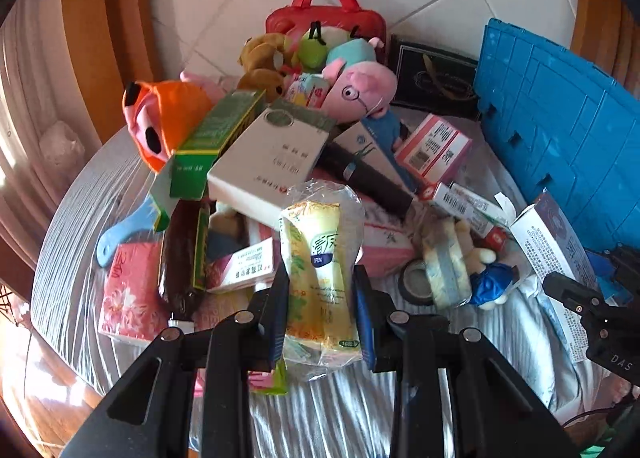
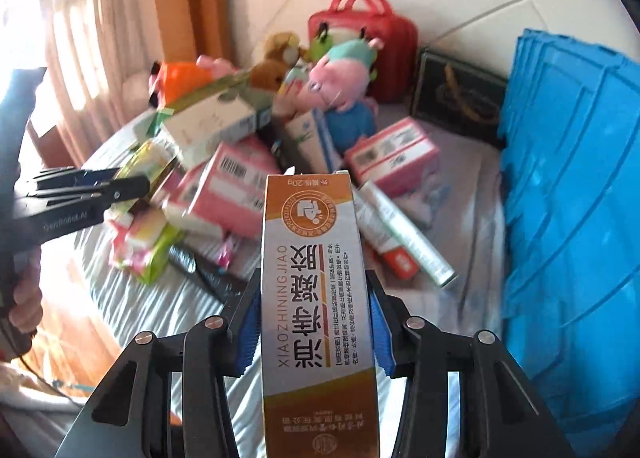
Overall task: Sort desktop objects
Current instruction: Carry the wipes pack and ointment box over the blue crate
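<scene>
Two grips show: from the left wrist, the left tool (image 1: pixel 322 298) clamps a yellow plastic-wrapped tissue pack (image 1: pixel 320 278) lengthwise, the blue ribbed plastic crate (image 1: pixel 560 129) far to its right; from the right wrist, the right tool (image 2: pixel 314 322) pinches an orange-and-white carton (image 2: pixel 314 290), crate (image 2: pixel 568 217) just right, contents unseen.

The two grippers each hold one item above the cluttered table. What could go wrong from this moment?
1. The left gripper pinches a tissue pack in loose, slippery wrap; it may slide out.
2. The right gripper holds a tall orange and white box near its lower half, so the box could tip or twist.
3. The two grippers are close together beside the blue crate; they could bump, or knock the stacked boxes.
</scene>
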`<state>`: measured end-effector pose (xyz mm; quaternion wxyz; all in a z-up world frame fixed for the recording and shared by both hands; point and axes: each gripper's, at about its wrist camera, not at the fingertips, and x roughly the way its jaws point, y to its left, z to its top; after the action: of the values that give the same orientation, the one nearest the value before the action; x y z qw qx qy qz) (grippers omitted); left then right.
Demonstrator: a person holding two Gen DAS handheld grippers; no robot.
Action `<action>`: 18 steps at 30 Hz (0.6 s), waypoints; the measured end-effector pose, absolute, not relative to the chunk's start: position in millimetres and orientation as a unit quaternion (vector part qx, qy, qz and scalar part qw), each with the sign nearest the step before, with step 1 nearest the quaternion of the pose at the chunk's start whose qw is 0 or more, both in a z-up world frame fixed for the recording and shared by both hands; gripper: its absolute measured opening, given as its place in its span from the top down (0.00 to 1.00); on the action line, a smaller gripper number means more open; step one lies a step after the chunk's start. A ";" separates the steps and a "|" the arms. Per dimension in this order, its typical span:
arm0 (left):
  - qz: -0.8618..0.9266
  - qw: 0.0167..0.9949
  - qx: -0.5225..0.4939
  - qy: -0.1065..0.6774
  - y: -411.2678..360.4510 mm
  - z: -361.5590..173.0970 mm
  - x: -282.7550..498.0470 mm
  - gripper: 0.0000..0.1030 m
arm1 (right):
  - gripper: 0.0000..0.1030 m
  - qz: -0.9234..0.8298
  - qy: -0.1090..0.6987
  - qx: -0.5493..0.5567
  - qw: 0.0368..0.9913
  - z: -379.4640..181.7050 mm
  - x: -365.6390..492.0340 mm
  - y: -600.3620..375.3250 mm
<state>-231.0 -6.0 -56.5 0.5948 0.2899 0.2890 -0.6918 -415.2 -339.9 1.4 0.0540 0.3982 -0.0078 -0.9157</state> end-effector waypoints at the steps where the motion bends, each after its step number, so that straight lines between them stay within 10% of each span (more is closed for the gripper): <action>1: -0.698 0.593 0.287 0.280 -8.7 -49.7 -236.8 0.72 | 0.56 -0.919 -0.010 0.391 0.047 8.6 -412.6 -329.0; 18: -0.817 0.521 0.201 0.146 -17.5 85.5 -368.1 0.72 | 0.56 -0.970 -0.006 0.203 -0.137 177.3 -355.3 -252.7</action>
<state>-368.1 -17.5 85.5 0.5212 0.2010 0.1456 -0.8165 -355.3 -252.7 177.3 -0.1374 0.2028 -0.0062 -0.9695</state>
